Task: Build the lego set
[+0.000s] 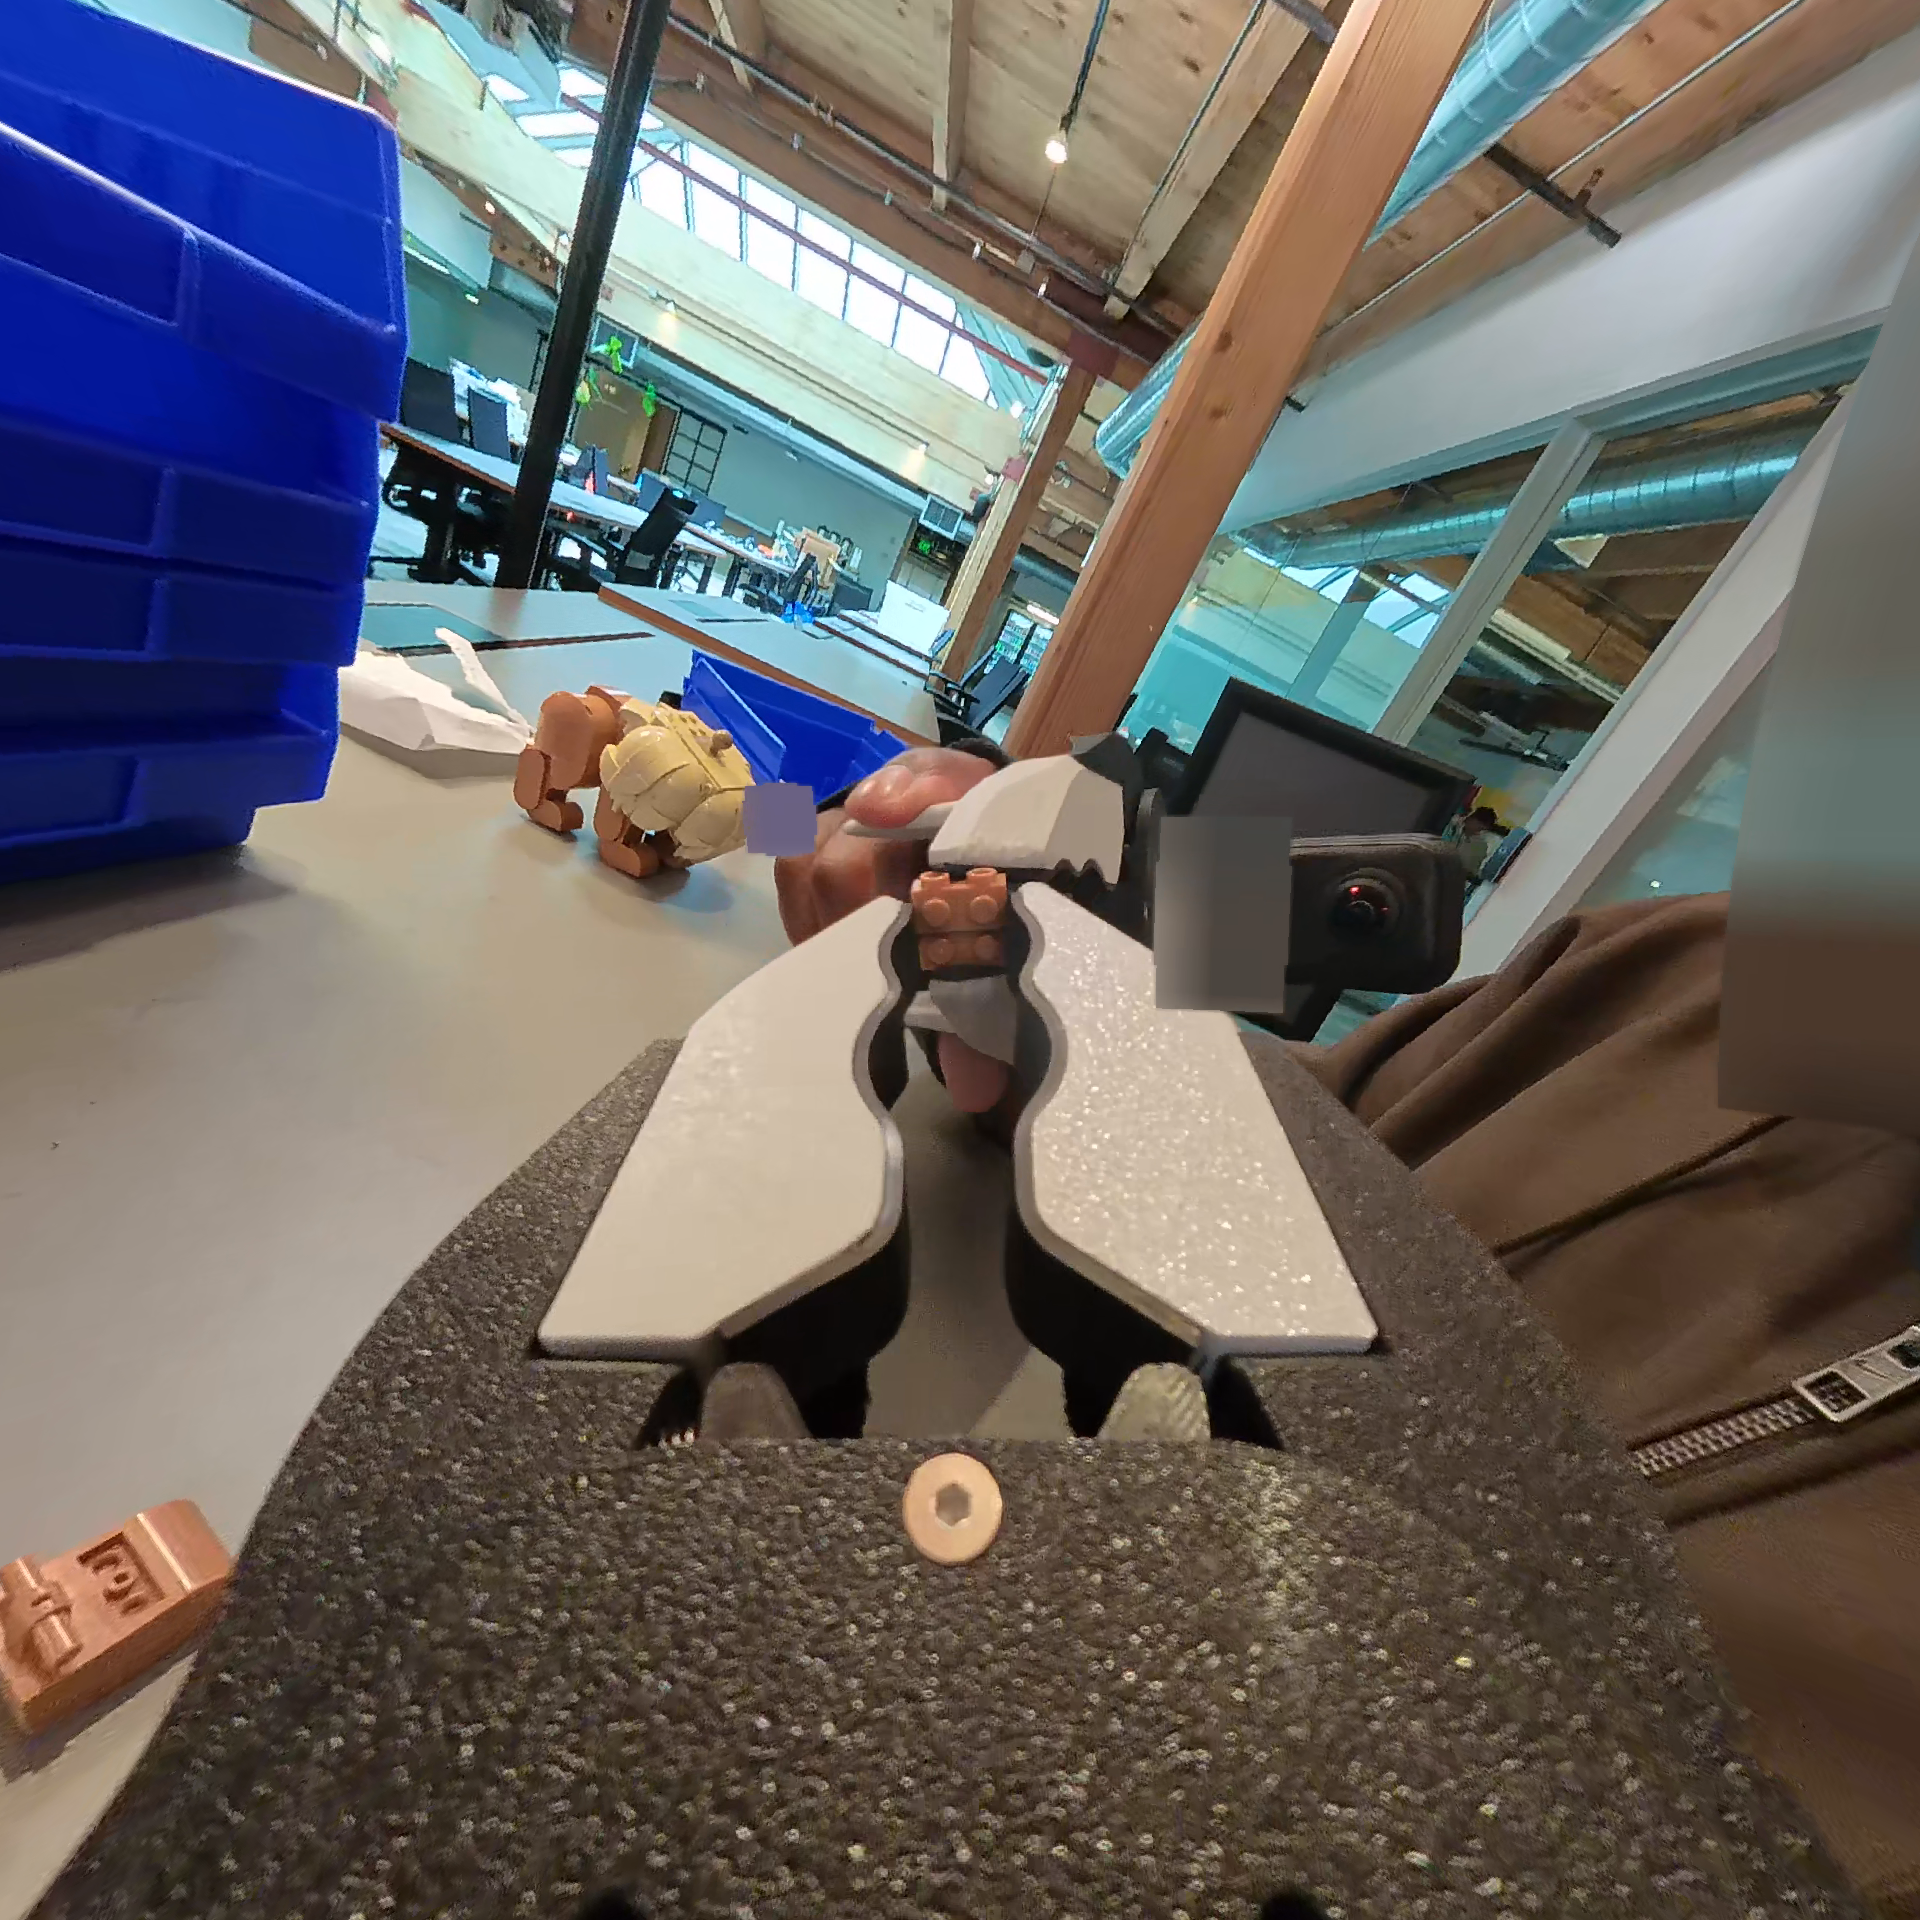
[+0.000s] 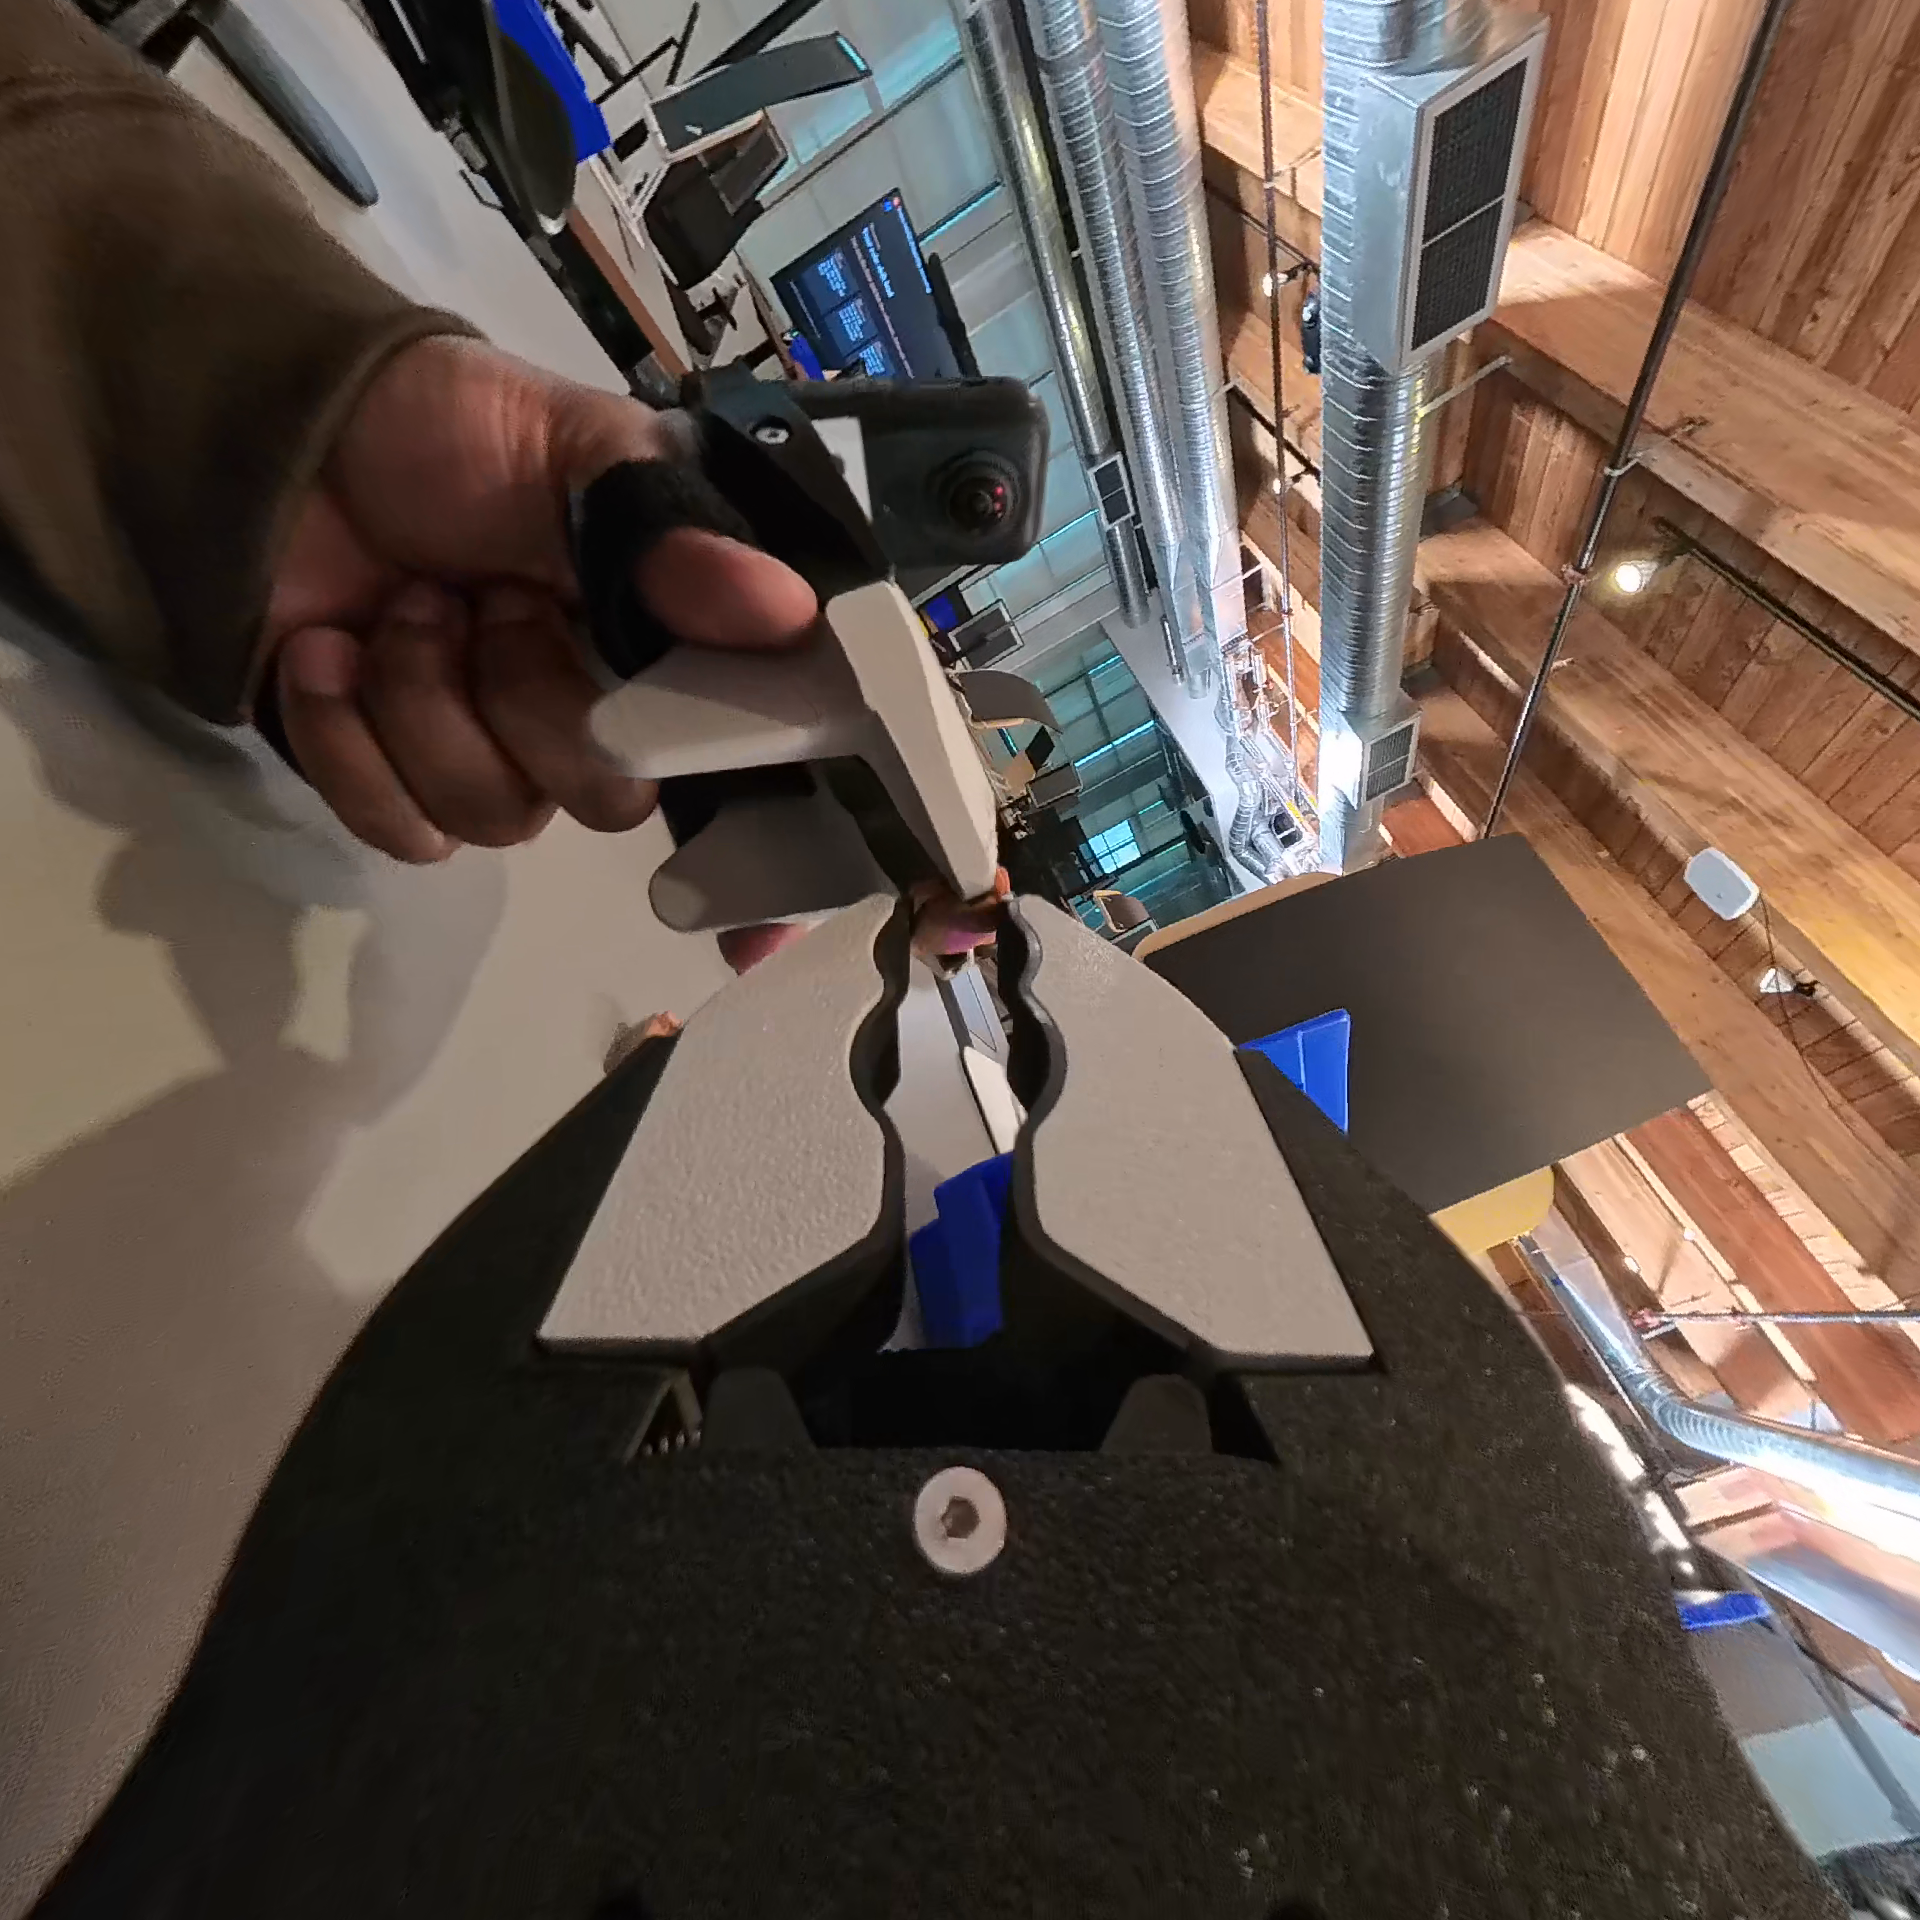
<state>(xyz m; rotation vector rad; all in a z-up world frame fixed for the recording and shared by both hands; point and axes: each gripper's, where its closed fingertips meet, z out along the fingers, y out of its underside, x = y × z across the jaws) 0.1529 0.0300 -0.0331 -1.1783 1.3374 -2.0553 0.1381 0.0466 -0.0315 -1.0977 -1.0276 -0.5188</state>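
Left gripper (image 1: 961,925) is pinching a small brown lego stack (image 1: 961,920) at its tips, studs facing the cam, long axis running up-down btwn the fingers. Right gripper (image 1: 1023,831) sits directly above it, tip touching or nearly touching the top of the stack; in the right wrist view its own tips (image 2: 961,935) are drawn close w/ a bit of brown piece (image 2: 961,930) btwn them, so it looks pinched on too, tho mostly hidden. Both held up off the table (image 1: 260,1039). So the join is vertical: right comes down on left, axes need to line up w/ studs.

Farther out: half-built tan and brown lego figure (image 1: 634,790) toward the table's far side, by a stack of blue bins (image 1: 187,468). Loose brown hinge piece (image 1: 94,1605) at the near left edge.
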